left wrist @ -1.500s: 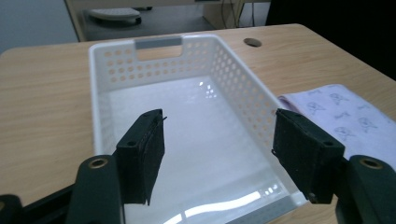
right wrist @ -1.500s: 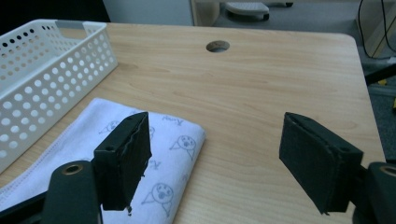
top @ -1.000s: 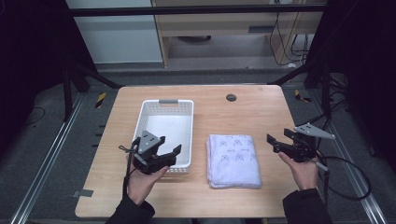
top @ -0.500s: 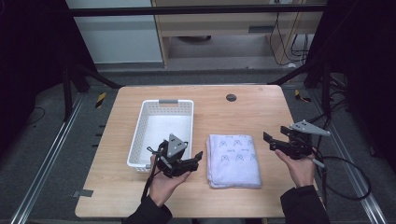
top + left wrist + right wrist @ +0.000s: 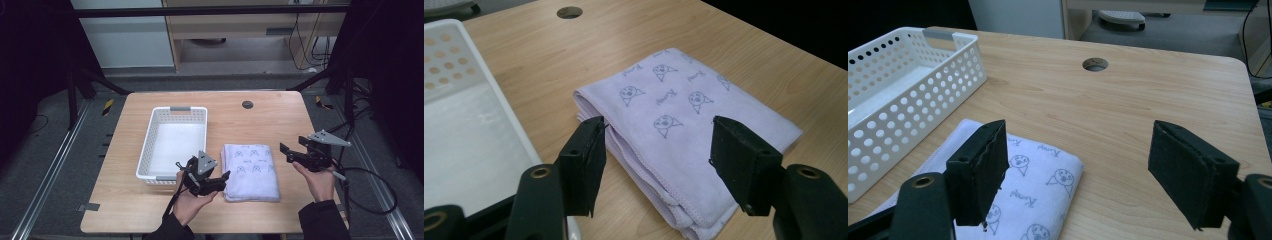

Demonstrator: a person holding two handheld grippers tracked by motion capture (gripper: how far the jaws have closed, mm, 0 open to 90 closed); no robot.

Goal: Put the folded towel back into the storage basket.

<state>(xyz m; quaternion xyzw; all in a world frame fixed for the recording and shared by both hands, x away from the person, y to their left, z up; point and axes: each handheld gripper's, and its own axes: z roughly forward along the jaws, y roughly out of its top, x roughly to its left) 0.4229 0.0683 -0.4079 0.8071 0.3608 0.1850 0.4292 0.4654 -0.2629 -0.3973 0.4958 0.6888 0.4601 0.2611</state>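
A folded lavender towel (image 5: 250, 170) printed with small dog faces lies flat on the wooden table, right of a white perforated basket (image 5: 150, 145). My left gripper (image 5: 222, 180) is open just off the towel's near left edge. In the left gripper view its jaws stand wide apart, low over the towel (image 5: 684, 105), and hold nothing. My right gripper (image 5: 286, 152) hovers open a little to the right of the towel. In the right gripper view the towel's corner (image 5: 1038, 190) lies below the left jaw and bare wood lies between the jaws.
The basket (image 5: 908, 75) holds nothing and sits at the table's left centre. A round cable hole (image 5: 247, 104) lies near the far edge. Bare wood (image 5: 300, 125) spreads right of the towel and behind it. Cables trail off the right side.
My left gripper has moved right, from the basket's front edge to the towel's left edge. The right gripper has shifted slightly toward the towel. Both stay open.
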